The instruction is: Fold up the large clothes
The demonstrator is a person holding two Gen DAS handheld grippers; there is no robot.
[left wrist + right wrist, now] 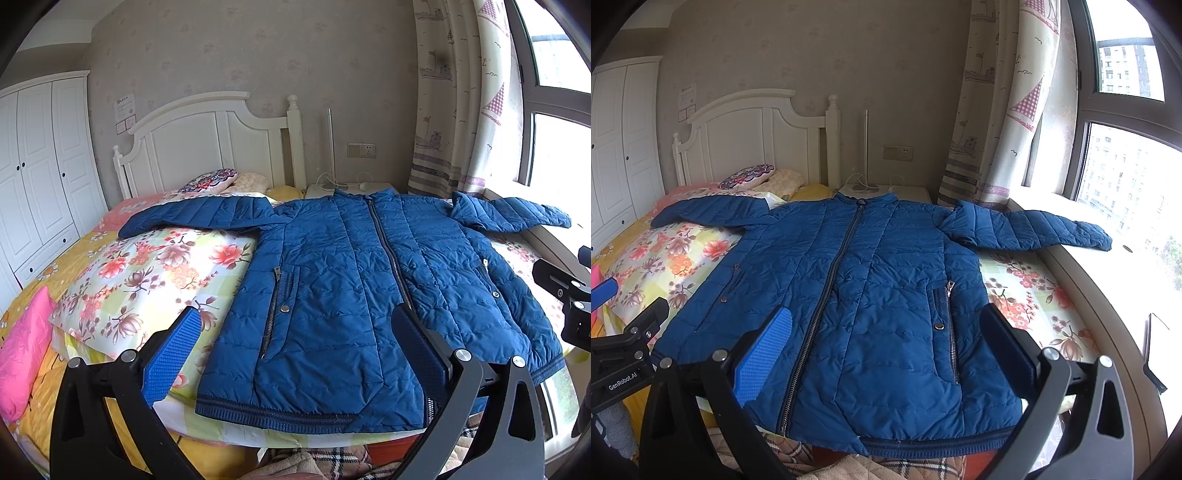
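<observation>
Blue quilted jacket (332, 280) lies flat, front up and zipped, on the floral quilt (155, 273) across the bed; collar toward the white headboard (207, 144). Both sleeves are spread out, the window-side sleeve (1030, 229) reaching onto the windowsill (1108, 280). Left gripper (295, 350) hangs over the hem, jaws wide apart, holding nothing. Right gripper (886, 350) likewise: spread wide, empty, above the hem near the zipper (827, 288).
</observation>
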